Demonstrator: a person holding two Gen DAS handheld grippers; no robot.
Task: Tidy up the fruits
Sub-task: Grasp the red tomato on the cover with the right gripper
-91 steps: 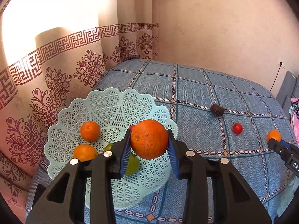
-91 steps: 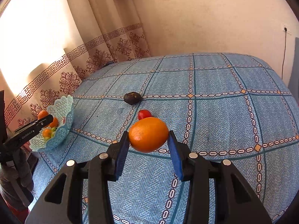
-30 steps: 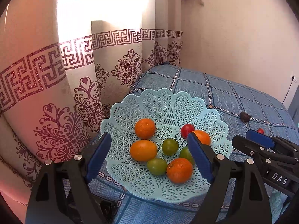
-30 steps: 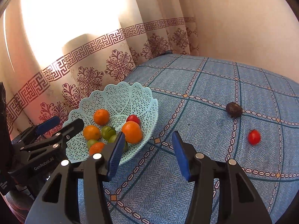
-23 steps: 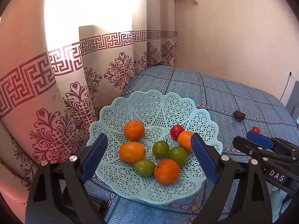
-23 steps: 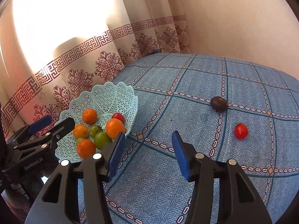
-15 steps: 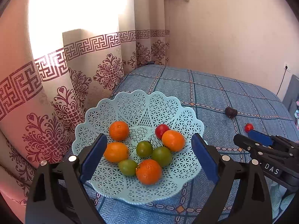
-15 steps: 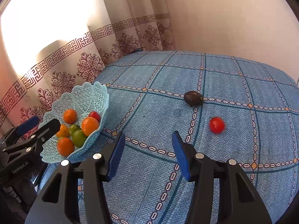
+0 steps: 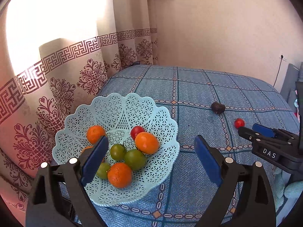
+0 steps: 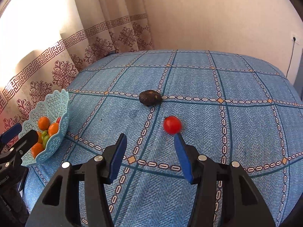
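Observation:
A pale blue lattice basket (image 9: pixel 162 121) (image 10: pixel 56 102) sits at the bed's left edge, filled with several oranges (image 9: pixel 146 142), green fruits (image 9: pixel 134 159) and a red tomato (image 9: pixel 136 130). My left gripper (image 9: pixel 151 147) hovers open over the basket's near right side, empty. On the blue cover lie a red tomato (image 10: pixel 172 124) (image 9: pixel 239 123) and a dark wrinkled fruit (image 10: pixel 150 98) (image 9: pixel 217 107). My right gripper (image 10: pixel 149 138) is open and empty, its right fingertip just below the tomato.
The blue checked bed cover (image 10: pixel 217 87) stretches back to a beige wall. Patterned curtains (image 9: pixel 79 62) hang close behind the basket on the left. A grey piece of furniture (image 9: pixel 289 87) and a wall cable stand at the far right.
Both grippers let go of their oranges into the basket earlier. Since then the left gripper has pulled back and rightward, and the right gripper has swung right toward the loose tomato.

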